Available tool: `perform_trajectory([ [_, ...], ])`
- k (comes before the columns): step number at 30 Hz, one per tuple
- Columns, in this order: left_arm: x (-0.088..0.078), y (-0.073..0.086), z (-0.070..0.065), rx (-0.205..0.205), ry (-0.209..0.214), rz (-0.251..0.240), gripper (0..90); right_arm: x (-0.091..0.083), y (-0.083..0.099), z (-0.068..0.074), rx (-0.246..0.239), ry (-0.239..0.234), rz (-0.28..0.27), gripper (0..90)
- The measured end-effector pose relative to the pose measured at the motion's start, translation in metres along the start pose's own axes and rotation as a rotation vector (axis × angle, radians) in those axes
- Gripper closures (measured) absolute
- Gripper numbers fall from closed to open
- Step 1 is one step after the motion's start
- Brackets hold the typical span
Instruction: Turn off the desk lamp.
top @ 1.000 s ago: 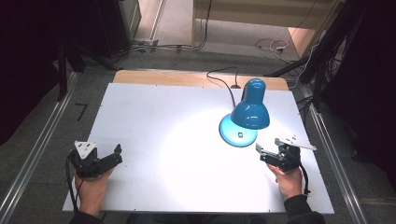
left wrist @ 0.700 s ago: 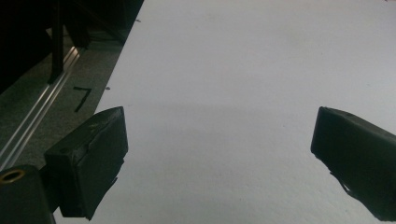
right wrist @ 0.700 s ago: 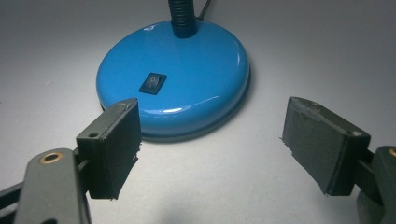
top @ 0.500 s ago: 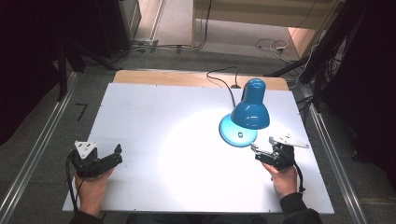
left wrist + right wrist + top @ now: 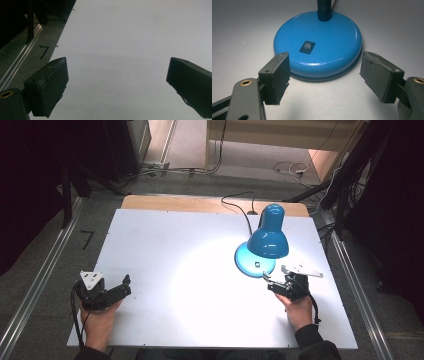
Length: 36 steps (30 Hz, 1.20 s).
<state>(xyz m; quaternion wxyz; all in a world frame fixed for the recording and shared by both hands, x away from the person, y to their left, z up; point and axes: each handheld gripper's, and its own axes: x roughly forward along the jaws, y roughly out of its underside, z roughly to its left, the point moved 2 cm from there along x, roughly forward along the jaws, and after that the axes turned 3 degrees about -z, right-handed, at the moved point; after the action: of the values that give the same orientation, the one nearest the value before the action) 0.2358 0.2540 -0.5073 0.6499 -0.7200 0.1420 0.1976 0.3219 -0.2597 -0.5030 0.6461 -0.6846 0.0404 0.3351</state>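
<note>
A blue desk lamp (image 5: 267, 238) stands at the right of the white table (image 5: 165, 240), lit, casting a bright pool on the board. Its round blue base (image 5: 318, 42) carries a black rocker switch (image 5: 307, 47) and a black flexible neck (image 5: 323, 10). My right gripper (image 5: 272, 286) sits just in front of the base, open, its jaws spread either side of the base's near edge (image 5: 324, 77) with nothing held. My left gripper (image 5: 122, 285) rests at the table's front left, open and empty over bare white surface (image 5: 117, 75).
The lamp's black cord (image 5: 240, 207) runs off the back of the table. A wooden strip (image 5: 200, 202) edges the far side. Metal rails (image 5: 45, 270) flank the table on grey floor, with a dark mark (image 5: 43, 51) on the floor at left.
My right gripper has moved left and a little forward, closer to the lamp base. The left gripper has stayed put.
</note>
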Motion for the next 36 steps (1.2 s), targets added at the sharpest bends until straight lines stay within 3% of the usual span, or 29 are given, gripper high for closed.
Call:
perform_trajectory([
  [9,0.001,0.0,0.001,-0.011,0.001,0.003,4.8,0.007,0.001,0.008,-0.041,-0.003,-0.047,46.0],
  [10,0.001,0.001,0.001,-0.011,0.002,0.003,4.8,0.009,0.001,0.01,-0.037,-0.013,-0.056,54.8],
  [12,0.001,0.001,0.001,-0.013,0.0,0.004,5.2,0.01,-0.001,0.012,-0.025,-0.025,-0.067,64.1],
  [14,0.001,0.001,0.001,-0.013,0.0,0.003,5.2,0.011,-0.002,0.012,-0.008,-0.04,-0.064,72.8],
  [15,0.001,0.001,0.0,-0.013,0.0,0.004,5.2,0.011,-0.002,0.012,-0.008,-0.04,-0.064,72.8],
  [18,0.001,0.001,0.0,-0.013,0.0,0.004,5.2,0.016,-0.003,0.012,0.001,-0.046,-0.055,87.1],
  [36,0.001,0.001,0.001,-0.015,0.004,0.01,5.3,0.033,-0.003,0.013,0.047,-0.068,-0.068,87.6],
])
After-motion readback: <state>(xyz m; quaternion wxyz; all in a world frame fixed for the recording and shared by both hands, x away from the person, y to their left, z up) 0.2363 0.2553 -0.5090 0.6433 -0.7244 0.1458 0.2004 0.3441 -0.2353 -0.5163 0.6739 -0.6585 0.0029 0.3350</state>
